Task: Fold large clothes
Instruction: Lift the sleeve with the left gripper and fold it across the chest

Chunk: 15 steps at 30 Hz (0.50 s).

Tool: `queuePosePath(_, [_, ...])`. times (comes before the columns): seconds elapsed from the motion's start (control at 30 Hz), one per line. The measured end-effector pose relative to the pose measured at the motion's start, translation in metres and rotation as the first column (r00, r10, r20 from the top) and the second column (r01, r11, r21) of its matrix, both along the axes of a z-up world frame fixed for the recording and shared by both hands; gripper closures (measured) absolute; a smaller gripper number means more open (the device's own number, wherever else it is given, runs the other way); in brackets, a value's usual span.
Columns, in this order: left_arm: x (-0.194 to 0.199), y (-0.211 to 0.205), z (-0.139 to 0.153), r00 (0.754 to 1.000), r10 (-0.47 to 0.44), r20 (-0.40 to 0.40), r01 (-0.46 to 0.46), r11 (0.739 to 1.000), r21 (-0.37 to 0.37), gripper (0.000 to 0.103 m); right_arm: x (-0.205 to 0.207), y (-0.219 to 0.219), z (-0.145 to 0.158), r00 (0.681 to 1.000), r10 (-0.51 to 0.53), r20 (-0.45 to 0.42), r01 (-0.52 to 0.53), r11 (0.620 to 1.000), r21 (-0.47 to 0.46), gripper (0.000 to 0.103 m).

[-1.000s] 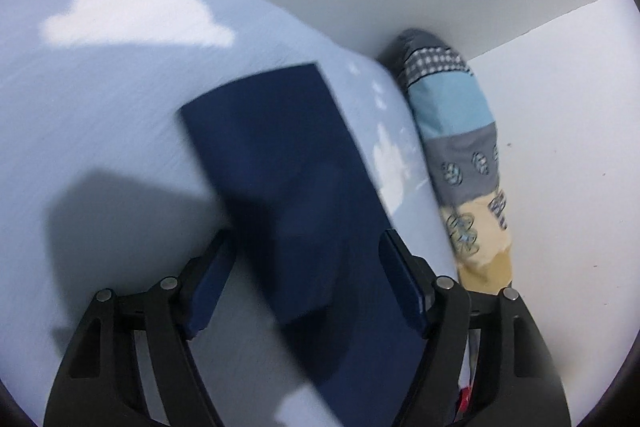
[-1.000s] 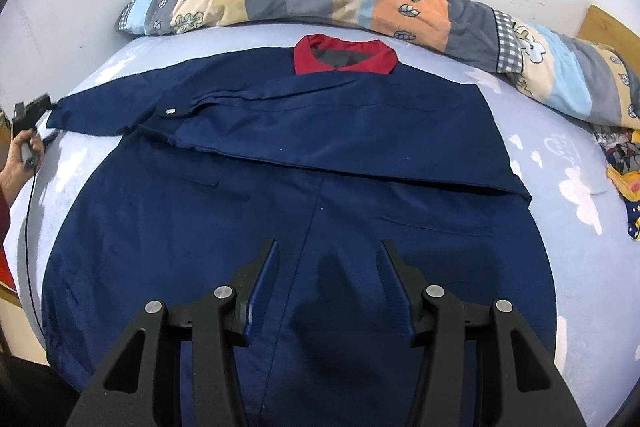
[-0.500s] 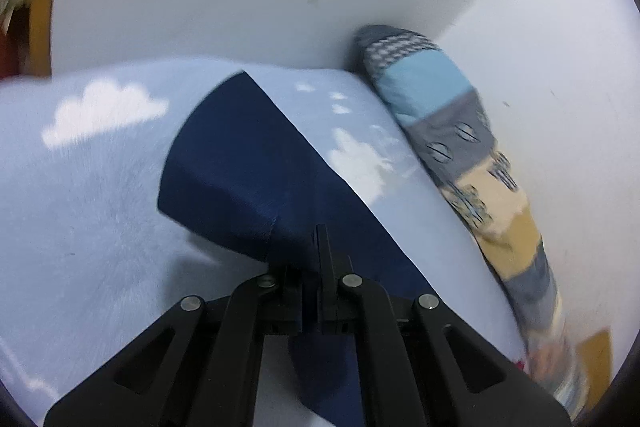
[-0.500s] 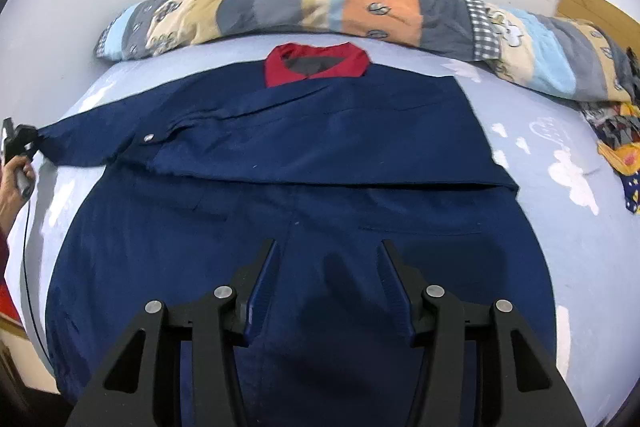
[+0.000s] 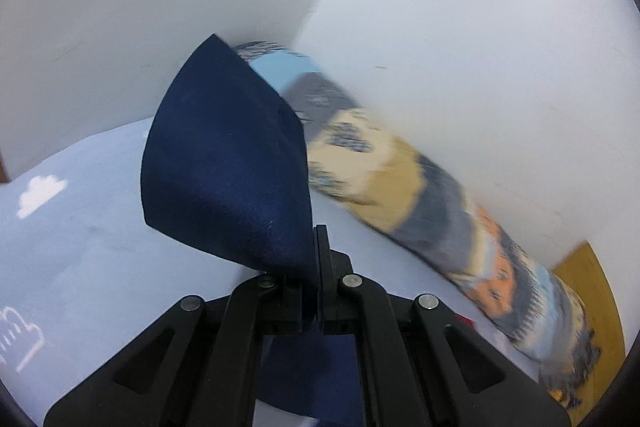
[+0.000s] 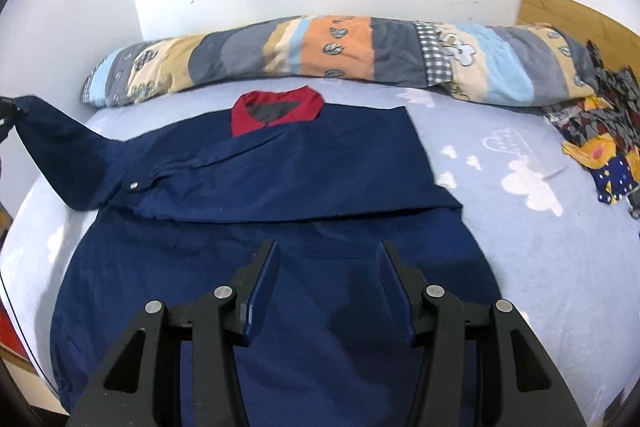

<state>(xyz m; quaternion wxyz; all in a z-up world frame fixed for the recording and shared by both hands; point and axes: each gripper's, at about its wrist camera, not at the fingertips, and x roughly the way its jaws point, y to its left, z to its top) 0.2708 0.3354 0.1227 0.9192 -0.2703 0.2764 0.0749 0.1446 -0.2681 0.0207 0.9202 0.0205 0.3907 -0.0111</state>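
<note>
Left wrist view: left tongs are pinching the navy sleeve, which is rising toward 11 o'clock; right tongs are hovering wide over the jacket.

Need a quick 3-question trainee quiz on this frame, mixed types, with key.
1. True or false: the right gripper is shut on the navy jacket.
2. Multiple choice: what does the left gripper hold? A) the red collar B) the jacket's sleeve C) the patchwork quilt roll
3. Fill in: the red collar points toward the rolled patchwork ____ along the wall.

Key: 1 false, its jaws stand open above the jacket's lower part. 2 B, jaws closed on the sleeve end, lifted off the cloud-print sheet. 3 quilt.
</note>
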Motion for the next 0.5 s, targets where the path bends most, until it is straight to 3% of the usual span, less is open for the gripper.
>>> queuePosePath(0.27, [0.018,-0.159,0.045,0.971,-0.235,0.038,0.234,0.972,0.036,0.101,-0.015,-0.035,0.013,0.997,-0.054,0.046,0.053,0.998,0.031,0.051])
queuePosePath(0.4, [0.025,-0.241,0.043,0.942,-0.336,0.024,0.334,0.94,0.072,0.101,-0.027,-0.057,0.023,0.994,-0.085,0.073,0.08,0.994,0.068,0.051])
queuePosePath(0.5, [0.034,-0.295,0.026,0.92,-0.391,-0.012,0.391,0.918,0.064,0.101,-0.034,-0.072,0.028,0.992,-0.1,0.083,0.092,0.991,0.095,0.051])
